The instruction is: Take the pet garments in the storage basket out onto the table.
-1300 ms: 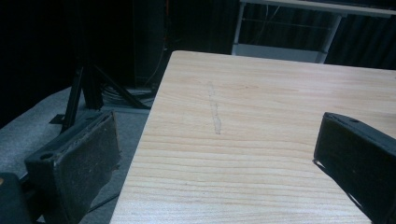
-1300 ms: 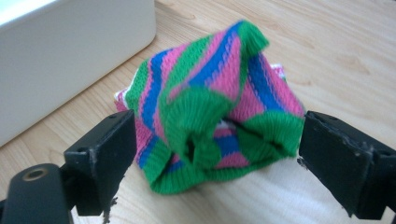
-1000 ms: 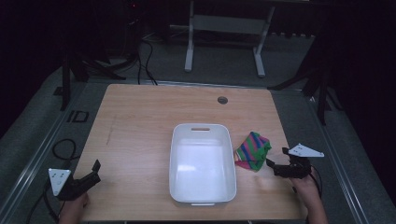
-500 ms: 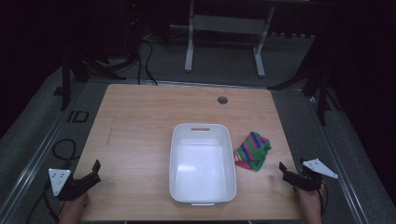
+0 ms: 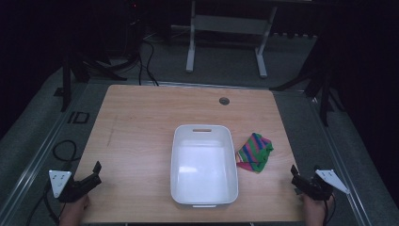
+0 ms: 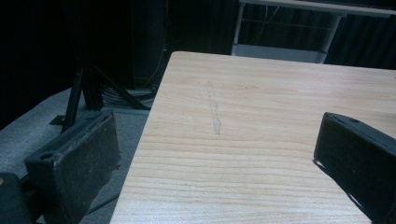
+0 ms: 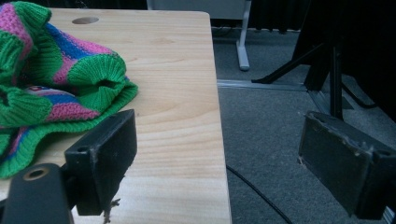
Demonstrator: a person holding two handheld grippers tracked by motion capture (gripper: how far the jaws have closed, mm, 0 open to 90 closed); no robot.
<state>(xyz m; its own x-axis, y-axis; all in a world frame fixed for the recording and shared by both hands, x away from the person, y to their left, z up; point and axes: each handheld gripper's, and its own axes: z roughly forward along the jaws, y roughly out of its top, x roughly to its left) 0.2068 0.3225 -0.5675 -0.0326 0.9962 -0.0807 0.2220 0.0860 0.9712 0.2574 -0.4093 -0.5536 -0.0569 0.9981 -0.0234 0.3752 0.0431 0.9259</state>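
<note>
A white rectangular tub [image 5: 203,165] stands on the wooden table [image 5: 141,127], near its front middle. A crumpled knitted cloth [image 5: 254,152] in green, pink and blue stripes lies on the table just right of the tub; it also lies close ahead at the left as the knitted cloth [image 7: 51,79] in the right gripper view. My right gripper [image 5: 293,174] is at the table's front right corner, open and holding nothing, a little short of the cloth. My left gripper [image 5: 96,172] rests at the front left corner, open, its jaws straddling the table's left edge.
A round cable hole [image 5: 224,100] sits near the table's far edge. Grey carpet, black cables [image 5: 63,150] and dark stand legs [image 5: 73,70] surround the table. A white-legged frame [image 5: 226,42] stands behind it.
My right gripper has pulled back from beside the cloth to the front right corner. The cloth stays on the table. The left gripper has not moved.
</note>
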